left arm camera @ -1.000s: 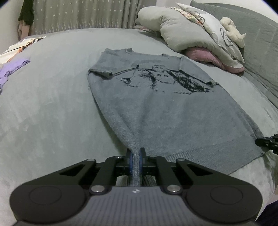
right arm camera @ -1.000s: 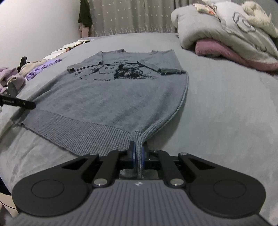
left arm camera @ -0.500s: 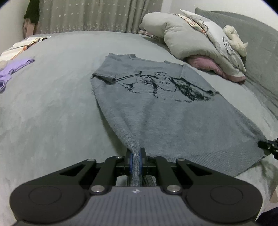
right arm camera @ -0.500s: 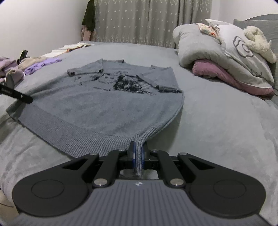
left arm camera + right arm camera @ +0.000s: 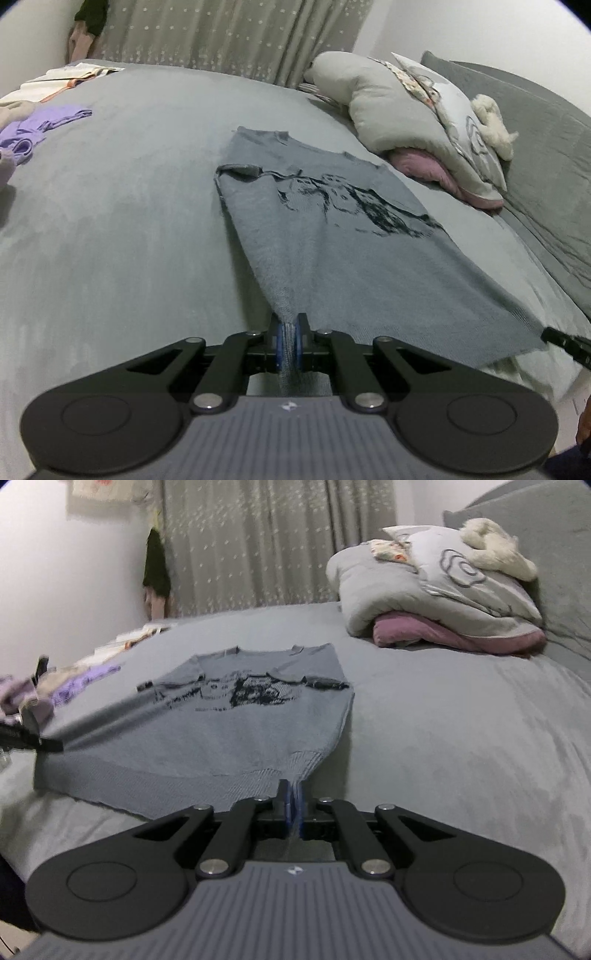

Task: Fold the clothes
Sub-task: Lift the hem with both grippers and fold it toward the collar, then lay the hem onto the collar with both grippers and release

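A grey knit sweater with a dark animal print lies spread on the grey bed, neck end far from me, both sleeves folded in. My left gripper is shut on the hem's left corner. My right gripper is shut on the hem's right corner. The hem end of the grey sweater is lifted off the bed and stretched between the two grippers. The right gripper's tip shows at the right edge of the left wrist view; the left gripper's tip shows at the left edge of the right wrist view.
Pillows, a folded duvet and a pink blanket are piled at the bed's head on the right, with a plush toy on top. Purple and pale clothes lie at the far left. A dotted curtain hangs behind the bed.
Both grippers have risen and tilted up while holding the hem corners. The hem end has lifted off the bed and the sweater looks more stretched.
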`<action>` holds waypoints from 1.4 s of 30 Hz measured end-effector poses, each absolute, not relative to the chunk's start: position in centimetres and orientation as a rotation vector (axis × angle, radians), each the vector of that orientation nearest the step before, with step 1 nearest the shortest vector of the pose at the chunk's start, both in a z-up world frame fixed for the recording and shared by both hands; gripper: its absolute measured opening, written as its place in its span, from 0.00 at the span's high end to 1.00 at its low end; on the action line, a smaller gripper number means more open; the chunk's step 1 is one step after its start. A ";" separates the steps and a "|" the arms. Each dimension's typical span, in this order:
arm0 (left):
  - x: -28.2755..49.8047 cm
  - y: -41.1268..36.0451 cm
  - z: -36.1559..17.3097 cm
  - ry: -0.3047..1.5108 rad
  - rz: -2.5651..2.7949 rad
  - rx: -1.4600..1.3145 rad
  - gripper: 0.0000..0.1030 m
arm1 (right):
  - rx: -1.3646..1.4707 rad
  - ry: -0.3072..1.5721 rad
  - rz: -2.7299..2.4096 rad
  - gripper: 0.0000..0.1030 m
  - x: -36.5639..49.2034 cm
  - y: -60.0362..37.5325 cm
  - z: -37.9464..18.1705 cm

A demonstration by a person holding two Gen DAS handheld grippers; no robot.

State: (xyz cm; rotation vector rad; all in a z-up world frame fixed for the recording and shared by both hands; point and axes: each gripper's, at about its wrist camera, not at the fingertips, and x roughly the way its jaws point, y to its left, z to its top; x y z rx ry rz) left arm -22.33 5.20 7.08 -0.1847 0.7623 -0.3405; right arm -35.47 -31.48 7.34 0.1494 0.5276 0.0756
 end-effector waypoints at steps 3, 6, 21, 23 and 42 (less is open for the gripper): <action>-22.5 6.5 7.5 0.731 -0.279 -0.196 0.93 | 0.251 0.557 0.047 0.96 -36.0 -33.6 6.3; -22.1 8.0 7.4 0.741 -0.273 -0.209 0.93 | 0.450 0.573 0.070 0.83 -35.4 -36.4 5.0; -20.4 5.0 2.8 0.873 -0.449 -0.253 0.24 | 0.750 0.670 0.137 0.49 -30.6 -35.8 -0.7; -20.2 4.2 2.6 0.867 -0.445 -0.236 0.21 | 0.781 0.676 0.144 0.67 -30.3 -35.6 -1.2; -21.5 7.2 6.8 0.759 -0.419 -0.483 0.95 | 0.746 0.426 0.192 0.94 -34.3 -35.7 4.8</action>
